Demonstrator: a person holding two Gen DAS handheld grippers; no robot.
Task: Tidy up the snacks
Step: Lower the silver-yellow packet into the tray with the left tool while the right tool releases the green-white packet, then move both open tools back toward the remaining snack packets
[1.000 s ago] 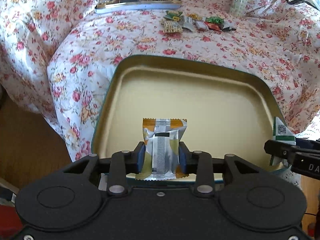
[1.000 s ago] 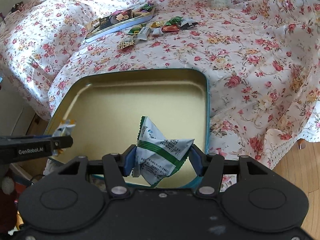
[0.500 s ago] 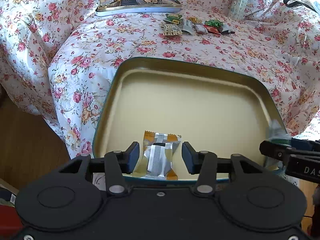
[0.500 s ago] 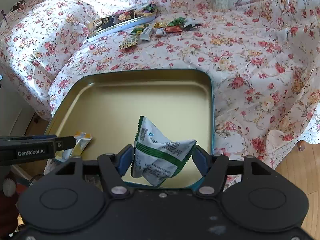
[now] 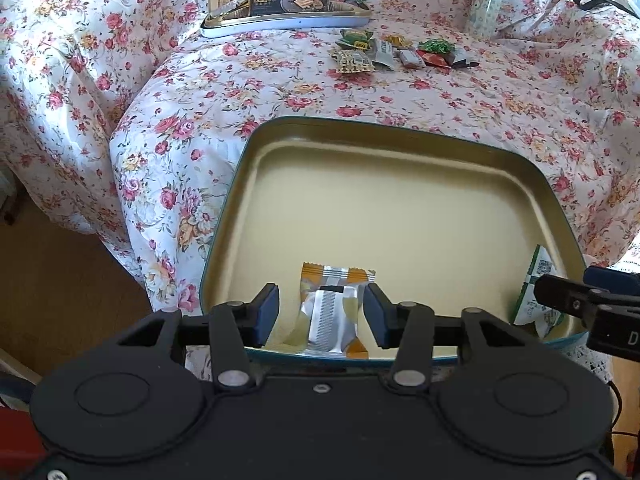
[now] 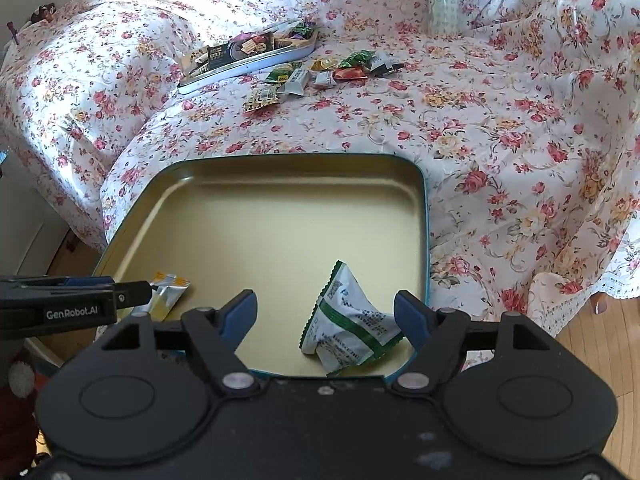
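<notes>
Floral cloth (image 5: 248,92) under gold-lined tin (image 5: 400,168); left gripper (image 5: 321,312) jaws just parted, orange-and-silver packet (image 5: 332,312) lying loose between them; right gripper (image 6: 325,316) jaws just widened, green-and-white packet (image 6: 352,324) released on tin floor

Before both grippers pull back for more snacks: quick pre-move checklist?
1. Left gripper has just opened, clear of the orange packet: ok.
2. Right gripper has just been opening; the pad by the green packet may touch it: cannot tell.
3. Both packets lie inside the gold tin: ok.
4. Loose snacks remain on the floral cloth: ok.
</notes>
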